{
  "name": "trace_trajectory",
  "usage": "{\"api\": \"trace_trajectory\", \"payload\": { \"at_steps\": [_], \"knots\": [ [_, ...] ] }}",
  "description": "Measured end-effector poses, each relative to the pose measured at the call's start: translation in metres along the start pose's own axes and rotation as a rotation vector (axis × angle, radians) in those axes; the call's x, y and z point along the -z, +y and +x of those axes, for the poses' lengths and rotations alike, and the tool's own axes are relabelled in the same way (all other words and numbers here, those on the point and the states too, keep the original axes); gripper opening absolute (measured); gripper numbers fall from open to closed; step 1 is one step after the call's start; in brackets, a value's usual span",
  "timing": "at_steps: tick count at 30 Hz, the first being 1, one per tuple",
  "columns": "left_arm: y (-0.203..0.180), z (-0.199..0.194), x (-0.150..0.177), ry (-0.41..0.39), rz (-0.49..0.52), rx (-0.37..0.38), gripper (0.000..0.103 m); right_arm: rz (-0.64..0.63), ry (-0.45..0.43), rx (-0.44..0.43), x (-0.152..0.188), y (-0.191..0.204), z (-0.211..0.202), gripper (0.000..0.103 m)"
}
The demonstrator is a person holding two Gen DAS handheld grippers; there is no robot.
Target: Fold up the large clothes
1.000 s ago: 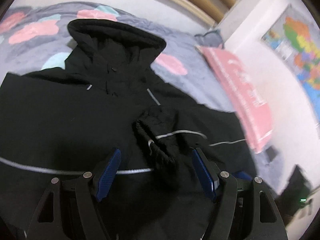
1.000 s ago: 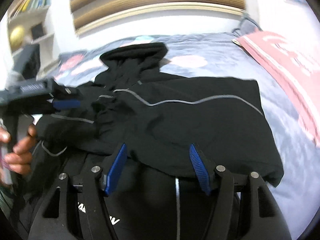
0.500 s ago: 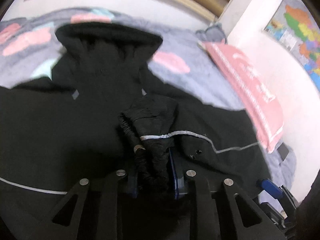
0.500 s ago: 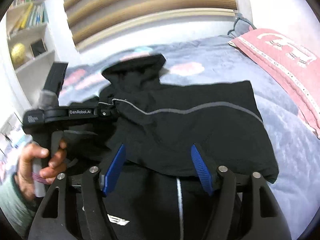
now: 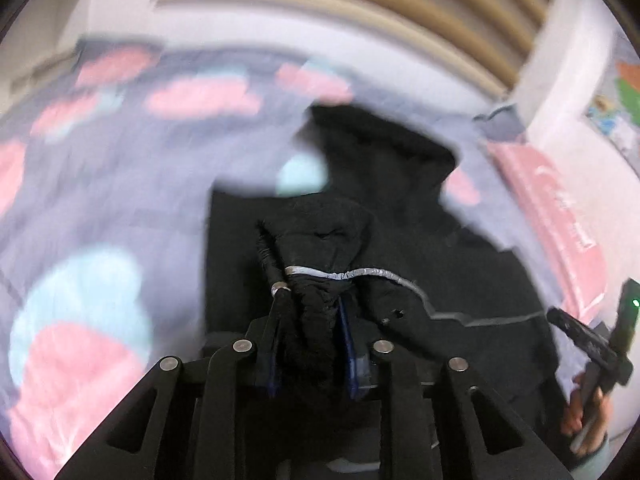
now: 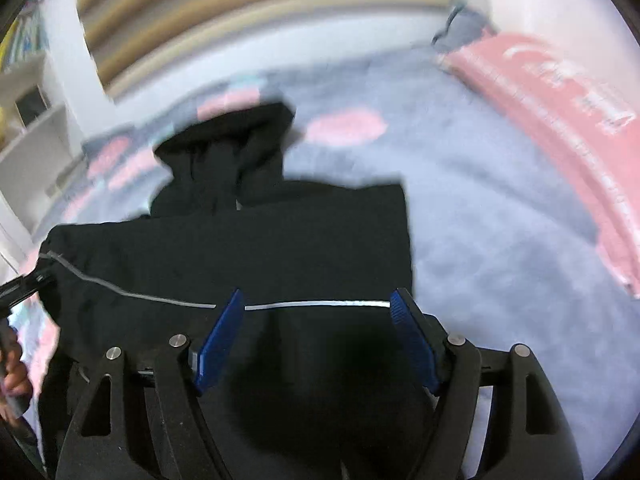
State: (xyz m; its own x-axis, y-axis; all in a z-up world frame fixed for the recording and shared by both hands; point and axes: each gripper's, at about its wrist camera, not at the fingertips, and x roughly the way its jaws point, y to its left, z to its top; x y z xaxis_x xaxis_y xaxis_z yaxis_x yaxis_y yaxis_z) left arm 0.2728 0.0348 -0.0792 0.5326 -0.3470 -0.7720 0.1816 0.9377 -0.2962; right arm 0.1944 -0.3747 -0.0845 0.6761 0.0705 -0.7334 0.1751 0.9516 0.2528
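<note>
Grey bed [image 6: 500,216] with pink and pale-blue blobs carries everything; a pink pillow [image 6: 560,92] lies along its right edge. Slatted headboard behind, both views blurred.

Black jacket [image 6: 248,248] lies flat on the bed, hood [image 6: 224,140] pointing at the headboard, body partly folded into a wide block. Its long axis now runs side to side across my right view, traced by the reflective stripe [image 6: 312,304].

My left tongs [image 5: 310,320] are clamped on the cuff [image 5: 320,248], a bunched wad of black cloth with the stripe wrapped over it. Log shows the jaws easing open a little, but the pads press on the cloth from both sides, so I read it as held. The sleeve trails from the cuff toward my right, back to the jacket body.

My right tongs [image 6: 316,320] stand wide apart and are opening, nothing gripped; they hang over the jacket's near edge with the stripe running between the blue pads [image 6: 220,336]. Touching the cloth or just above it, cannot tell.

Key relation: the cuff is in my left tongs, at the left end of the block, and the sleeve still has to lie across the body to the right of them. Left hand is the one on it. Right tongs are nearer the block's near-right edge, so my guess is they pin or take that edge while the sleeve is laid.
</note>
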Motion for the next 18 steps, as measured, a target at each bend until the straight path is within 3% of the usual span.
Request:
{"api": "trace_trajectory", "payload": {
  "at_steps": [2,3,6,10,11,12,13,14,16,18],
  "knots": [
    [0.016,0.021,0.011,0.081,-0.032,0.009,0.029,-0.024,0.069,0.062,0.01,0.008,0.034,0.083],
    [0.024,0.027,0.019,0.083,-0.049,0.046,0.03,-0.058,0.073,0.099,0.016,0.013,0.044,0.086],
    [0.028,0.023,0.023,0.051,-0.057,0.09,0.031,-0.1,0.053,0.126,0.023,0.019,0.047,0.088],
    [0.022,-0.011,0.023,-0.022,-0.04,0.082,0.034,-0.081,0.078,0.103,0.015,0.015,0.039,0.088],
    [0.015,-0.024,0.021,-0.067,-0.016,0.07,0.034,-0.064,0.057,0.089,0.012,0.016,0.028,0.088],
    [0.007,-0.039,0.019,-0.107,0.014,0.076,0.043,-0.055,0.038,0.069,0.01,0.018,0.02,0.088],
    [0.0,-0.046,0.016,-0.116,0.031,0.093,0.057,-0.049,0.016,0.03,0.008,0.022,0.01,0.088],
    [-0.007,-0.05,0.013,-0.121,0.044,0.107,0.061,-0.051,0.003,-0.012,0.006,0.029,0.003,0.088],
    [-0.03,-0.052,0.008,-0.132,0.097,0.131,0.062,-0.08,-0.002,-0.082,0.002,0.049,-0.005,0.088],
    [-0.052,-0.041,0.01,-0.126,0.162,0.088,0.062,-0.129,0.017,-0.117,0.004,0.071,-0.001,0.088]
  ]
}}
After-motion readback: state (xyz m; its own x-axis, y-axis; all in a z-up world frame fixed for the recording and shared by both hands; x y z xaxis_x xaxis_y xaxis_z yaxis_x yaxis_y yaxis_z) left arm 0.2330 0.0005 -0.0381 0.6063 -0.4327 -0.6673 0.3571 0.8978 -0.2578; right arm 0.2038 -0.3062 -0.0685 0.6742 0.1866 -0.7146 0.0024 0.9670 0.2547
